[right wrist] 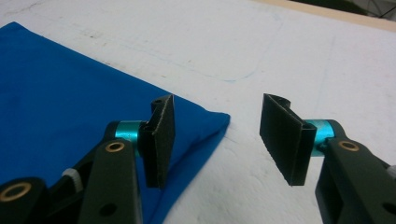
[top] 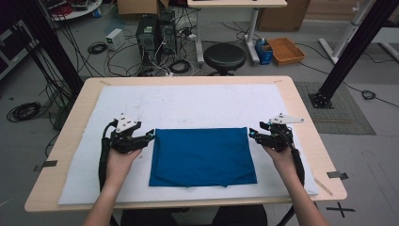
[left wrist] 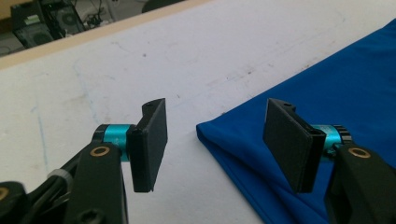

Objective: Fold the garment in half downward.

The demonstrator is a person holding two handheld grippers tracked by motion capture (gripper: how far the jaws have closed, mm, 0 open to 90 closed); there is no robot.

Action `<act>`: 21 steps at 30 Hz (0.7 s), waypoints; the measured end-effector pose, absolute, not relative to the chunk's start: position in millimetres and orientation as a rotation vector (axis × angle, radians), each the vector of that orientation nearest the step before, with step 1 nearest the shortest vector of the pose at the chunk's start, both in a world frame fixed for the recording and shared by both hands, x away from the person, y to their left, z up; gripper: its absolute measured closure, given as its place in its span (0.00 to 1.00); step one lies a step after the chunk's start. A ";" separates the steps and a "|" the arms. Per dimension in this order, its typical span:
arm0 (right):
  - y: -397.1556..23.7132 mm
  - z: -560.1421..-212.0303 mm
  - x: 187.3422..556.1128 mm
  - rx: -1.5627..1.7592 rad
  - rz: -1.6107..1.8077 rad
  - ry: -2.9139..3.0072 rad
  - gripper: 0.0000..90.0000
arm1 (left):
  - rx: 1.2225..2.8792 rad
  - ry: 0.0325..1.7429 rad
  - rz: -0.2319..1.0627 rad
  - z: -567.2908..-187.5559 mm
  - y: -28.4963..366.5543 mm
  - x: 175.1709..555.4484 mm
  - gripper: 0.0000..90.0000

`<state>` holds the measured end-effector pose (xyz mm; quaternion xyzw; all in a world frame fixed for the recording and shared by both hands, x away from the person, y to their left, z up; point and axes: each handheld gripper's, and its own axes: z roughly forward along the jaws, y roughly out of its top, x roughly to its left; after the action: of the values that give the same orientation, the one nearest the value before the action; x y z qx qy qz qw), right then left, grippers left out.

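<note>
**Both tongs lining up on the far corners**

The folded blue cloth [top: 202, 157] is lying flat on the worktop's white mat [top: 188, 101]. The left tongs [top: 151, 135] and right tongs [top: 252, 133] are gaping wide at its far corners, holding nothing. Judging by this, gripping and any further folding remain undone.

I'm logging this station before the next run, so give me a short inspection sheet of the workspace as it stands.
Surface: wooden table covered by a white mat, faintly stained.
Job's things: folded blue cloth, lying flat at the mat's near middle.
Clutter: nothing seen on the mat.
Grippers: left gripper open at the cloth's far left corner; right gripper open at its far right corner; neither grips the cloth.
Cables: black cable trails along the left forearm; loose cable coils on the floor.
Surroundings: black stool, computer towers, orange crate beyond the table.
</note>
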<state>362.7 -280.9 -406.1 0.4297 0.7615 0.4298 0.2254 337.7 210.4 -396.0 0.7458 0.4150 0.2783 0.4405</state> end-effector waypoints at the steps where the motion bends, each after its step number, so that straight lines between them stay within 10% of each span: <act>1: -283.8 -406.3 361.4 1.187 1.194 2.089 0.50 | 1.845 1.029 0.695 -395.2 211.4 337.2 0.45; 21: -289.1 -403.3 359.8 1.206 1.242 2.084 0.45 | 1.844 1.010 0.692 -397.0 212.7 338.9 0.41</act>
<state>359.8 -289.1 -403.3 0.4347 0.7513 0.4479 0.2145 338.9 212.7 -397.0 0.7449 0.4080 0.2796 0.4477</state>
